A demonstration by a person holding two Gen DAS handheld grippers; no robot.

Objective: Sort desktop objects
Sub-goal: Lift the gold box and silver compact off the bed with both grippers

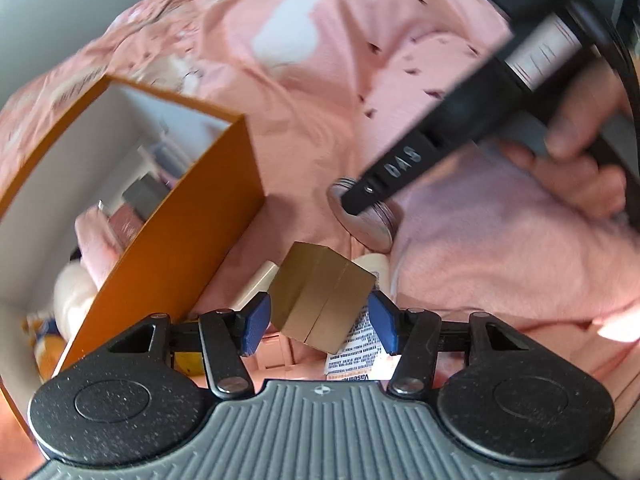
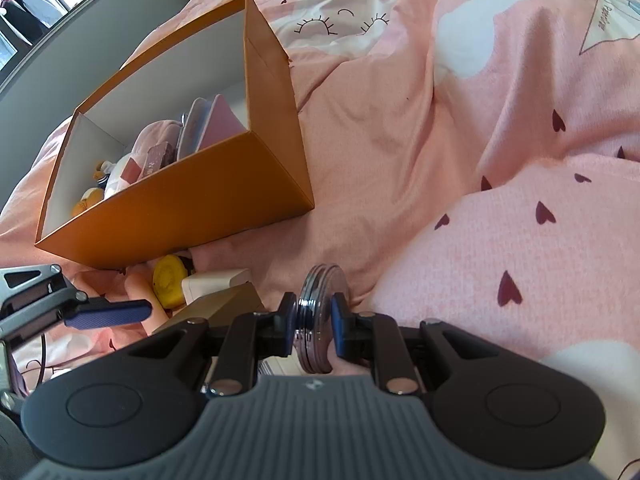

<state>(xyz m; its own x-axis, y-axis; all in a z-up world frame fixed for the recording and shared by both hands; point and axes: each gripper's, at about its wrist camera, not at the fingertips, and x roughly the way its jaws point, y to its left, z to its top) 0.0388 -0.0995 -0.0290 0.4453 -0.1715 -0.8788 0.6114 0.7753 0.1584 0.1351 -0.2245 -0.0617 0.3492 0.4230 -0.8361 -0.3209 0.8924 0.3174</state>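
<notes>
My left gripper [image 1: 320, 320] holds a small gold box [image 1: 320, 296] cornerwise between its blue pads, tilted and lifted above the pink bedding. The gold box [image 2: 224, 300] also shows in the right wrist view, beside one blue left finger [image 2: 108, 314]. My right gripper [image 2: 314, 324] is shut on a round metal tin [image 2: 318, 308], which stands on edge between the pads. In the left wrist view the tin [image 1: 360, 216] sits under the black right finger [image 1: 384, 176]. An open orange box [image 2: 180, 200] with several items inside stands to the left; its wall [image 1: 180, 220] is close beside the left gripper.
A yellow round item [image 2: 170, 280] and a white block [image 2: 216, 280] lie on the pink bedsheet [image 2: 400, 140] in front of the orange box. A Vaseline tube [image 1: 356, 344] lies under the gold box. A person's hand [image 1: 580, 160] grips the right tool.
</notes>
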